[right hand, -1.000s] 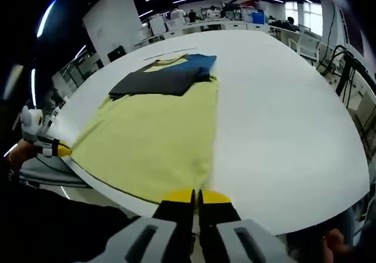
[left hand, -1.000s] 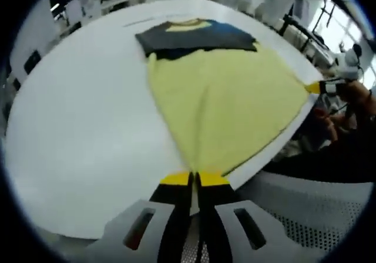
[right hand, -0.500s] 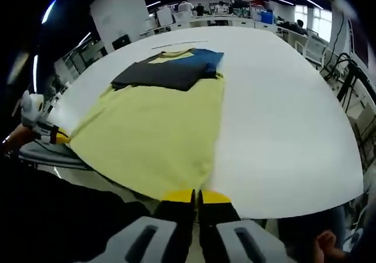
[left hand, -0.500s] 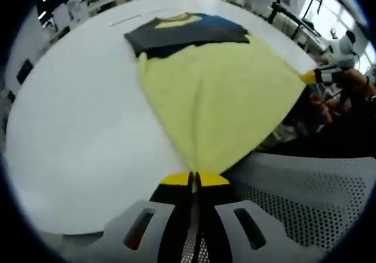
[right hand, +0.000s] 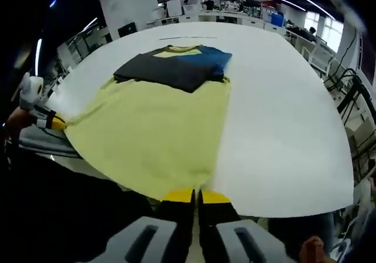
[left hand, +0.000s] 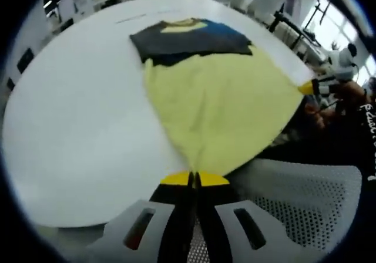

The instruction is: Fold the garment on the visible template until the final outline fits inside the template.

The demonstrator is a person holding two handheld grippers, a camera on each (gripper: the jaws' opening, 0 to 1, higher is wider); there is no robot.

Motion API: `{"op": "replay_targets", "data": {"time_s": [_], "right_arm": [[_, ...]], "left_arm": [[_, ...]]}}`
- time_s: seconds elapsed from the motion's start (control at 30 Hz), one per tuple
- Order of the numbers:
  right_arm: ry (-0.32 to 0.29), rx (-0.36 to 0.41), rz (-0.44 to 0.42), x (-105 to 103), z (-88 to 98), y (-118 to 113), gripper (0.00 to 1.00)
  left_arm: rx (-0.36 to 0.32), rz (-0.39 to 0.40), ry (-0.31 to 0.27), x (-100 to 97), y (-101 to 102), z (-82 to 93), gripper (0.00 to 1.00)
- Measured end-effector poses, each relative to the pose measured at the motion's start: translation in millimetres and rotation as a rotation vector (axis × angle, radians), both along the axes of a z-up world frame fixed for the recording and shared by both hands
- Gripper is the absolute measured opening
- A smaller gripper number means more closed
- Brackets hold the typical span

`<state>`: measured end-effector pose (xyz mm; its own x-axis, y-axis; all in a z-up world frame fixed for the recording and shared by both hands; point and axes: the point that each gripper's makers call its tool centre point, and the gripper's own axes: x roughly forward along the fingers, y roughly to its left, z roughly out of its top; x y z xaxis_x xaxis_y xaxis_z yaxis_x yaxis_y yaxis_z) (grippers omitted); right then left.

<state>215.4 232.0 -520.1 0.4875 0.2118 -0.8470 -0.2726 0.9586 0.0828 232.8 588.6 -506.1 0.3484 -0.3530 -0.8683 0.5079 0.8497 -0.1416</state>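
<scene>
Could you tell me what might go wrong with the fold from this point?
Both the left gripper and right gripper pinch hem corners of the yellow garment, which is drawn past the table edge; it could slide off. The dark folded sleeves near the collar might come undone if the pull continues.

White table [left hand: 70, 128] bare beside yellow garment [left hand: 223, 110]: free passage there. Mesh chair [left hand: 305, 204] crowds near edge by left gripper [left hand: 194, 179]; person's hand [right hand: 308, 252] low beside right gripper [right hand: 196, 196].
</scene>
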Motion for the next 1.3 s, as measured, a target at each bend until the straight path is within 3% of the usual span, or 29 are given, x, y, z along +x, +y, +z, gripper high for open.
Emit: {"op": "replay_targets", "data": {"time_s": [0.3, 0.6, 0.8, 1.3], "right_arm": [[-0.104, 0.032, -0.038, 39.1, 36.5, -2.9, 0.00], [-0.193, 0.029, -0.024, 81.2, 68.5, -3.2, 0.00], [-0.243, 0.036, -0.025, 105.6, 84.7, -1.2, 0.00], [-0.347, 0.030, -0.023, 173.8, 116.1, -1.6, 0.00]], "left_arm": [[-0.010, 0.002, -0.085, 34.6, -7.5, 34.7, 0.00], [-0.061, 0.075, -0.185, 74.7, -8.9, 70.5, 0.00], [-0.074, 0.113, -0.293, 106.3, -9.8, 97.4, 0.00], [-0.090, 0.173, -0.422, 167.2, -8.3, 124.4, 0.00]]}}
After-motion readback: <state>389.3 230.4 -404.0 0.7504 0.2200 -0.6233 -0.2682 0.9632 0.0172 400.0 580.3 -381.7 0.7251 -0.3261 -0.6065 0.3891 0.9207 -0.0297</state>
